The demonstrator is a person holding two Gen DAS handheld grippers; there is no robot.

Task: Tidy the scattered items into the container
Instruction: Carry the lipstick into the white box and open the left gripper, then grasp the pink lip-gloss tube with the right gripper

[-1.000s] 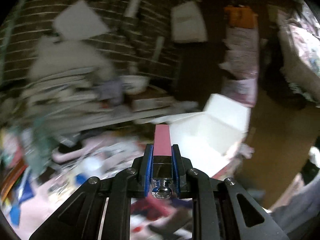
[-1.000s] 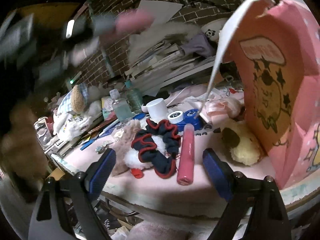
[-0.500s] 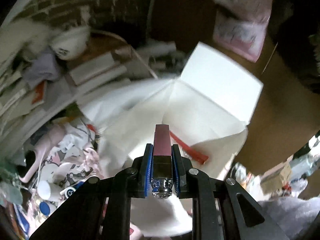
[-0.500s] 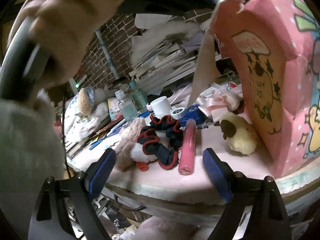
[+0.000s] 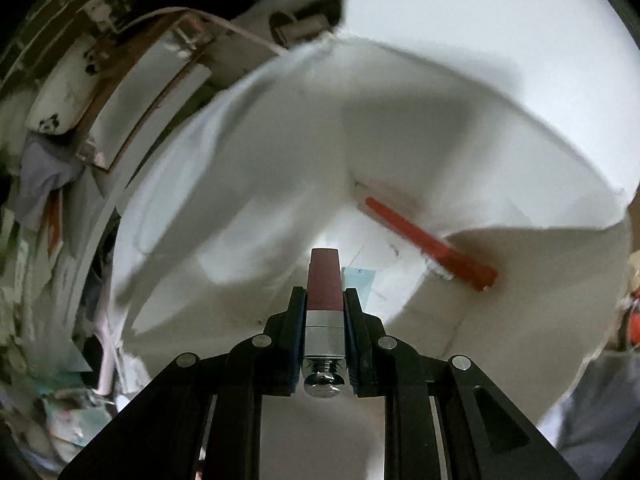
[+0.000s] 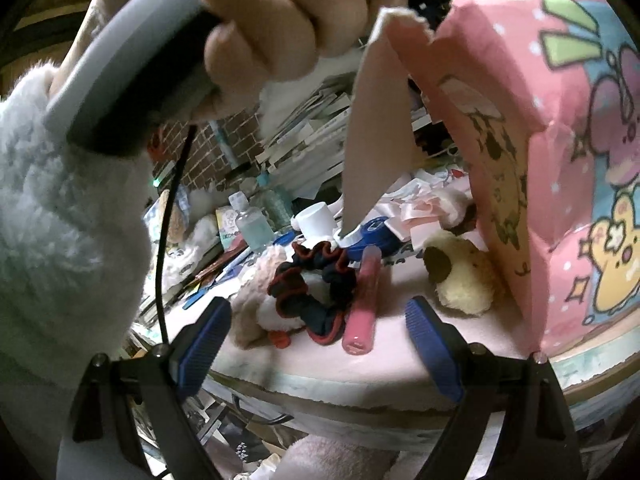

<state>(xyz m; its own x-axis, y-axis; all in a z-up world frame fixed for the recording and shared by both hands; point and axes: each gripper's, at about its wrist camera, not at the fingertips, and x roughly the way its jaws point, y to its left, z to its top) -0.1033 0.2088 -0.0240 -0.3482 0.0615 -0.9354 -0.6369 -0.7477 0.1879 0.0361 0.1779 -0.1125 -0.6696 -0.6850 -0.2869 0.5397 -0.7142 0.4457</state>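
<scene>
Jaws of my left gripper (image 5: 324, 300) clamp a lipstick (image 5: 324, 280) over the box (image 5: 240, 160), red brush (image 5: 432, 244) at two o'clock; my right gripper (image 6: 318, 328) gapes empty.

Left wrist view close, looking down into box (image 5: 460, 128), right wrist view low at table edge (image 6: 320, 384), facing clutter, sharing box (image 6: 532, 152)

L gripper (image 5: 324, 300) w/ the clamped lipstick (image 5: 324, 280) has swung from facing the brick wall & clutter to pointing down into the open white-lined box (image 5: 248, 184); box interior now fills the left wrist view, red comb (image 5: 430, 242) inside much closer. In the right wrist view the person's hand (image 6: 256, 24) & fluffy sleeve (image 6: 68, 216) have moved in, now large across the upper left. Pink box wall (image 6: 560, 160) looms nearer.
</scene>
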